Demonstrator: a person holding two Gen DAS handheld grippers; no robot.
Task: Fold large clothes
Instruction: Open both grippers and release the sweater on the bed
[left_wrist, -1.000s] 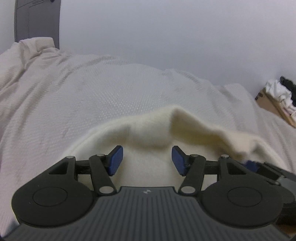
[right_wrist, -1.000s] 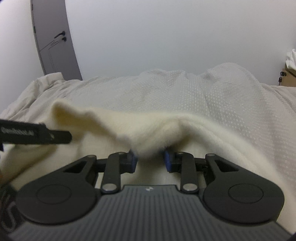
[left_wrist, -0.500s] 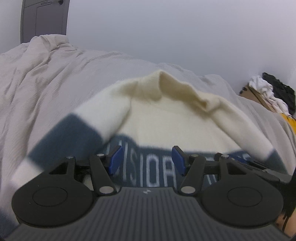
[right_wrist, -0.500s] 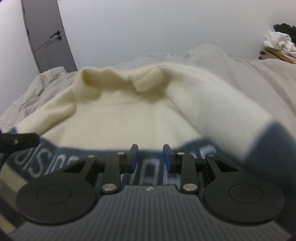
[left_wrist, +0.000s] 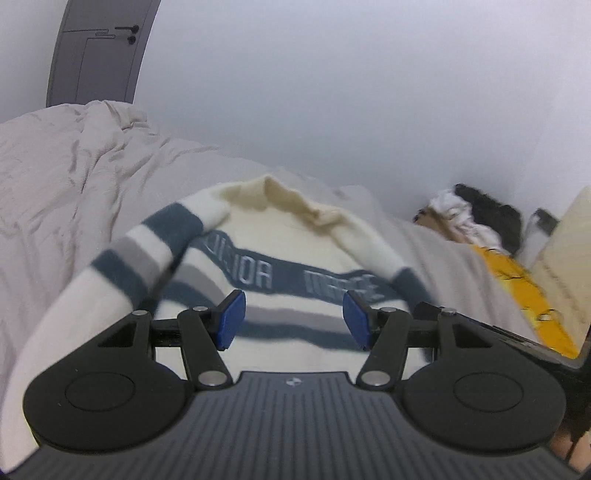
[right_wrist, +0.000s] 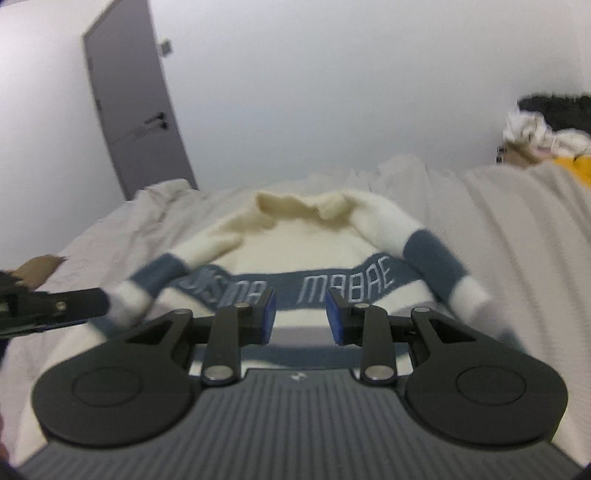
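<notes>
The cream sweater (left_wrist: 288, 254) with blue and grey stripes lies spread on the bed (left_wrist: 74, 177), its collar at the far end toward the wall and its hem toward the cameras, so its long axis runs straight away from the person; the lettered blue band crosses it from side to side. Both sleeves are folded inward over the chest, though blur makes it hard to say how flat they rest. The left hand-held gripper (left_wrist: 293, 319) hangs above the lower body of the sweater with its jaws well apart and nothing between them. The right hand-held gripper (right_wrist: 301, 315) hovers beside it, jaws narrower but also parted and empty. The likely risk is that the thick knit sleeves slide off the chest once the hem is lifted, spoiling the fold. A pile of other clothes (left_wrist: 476, 218) sits well apart at the far right.
</notes>
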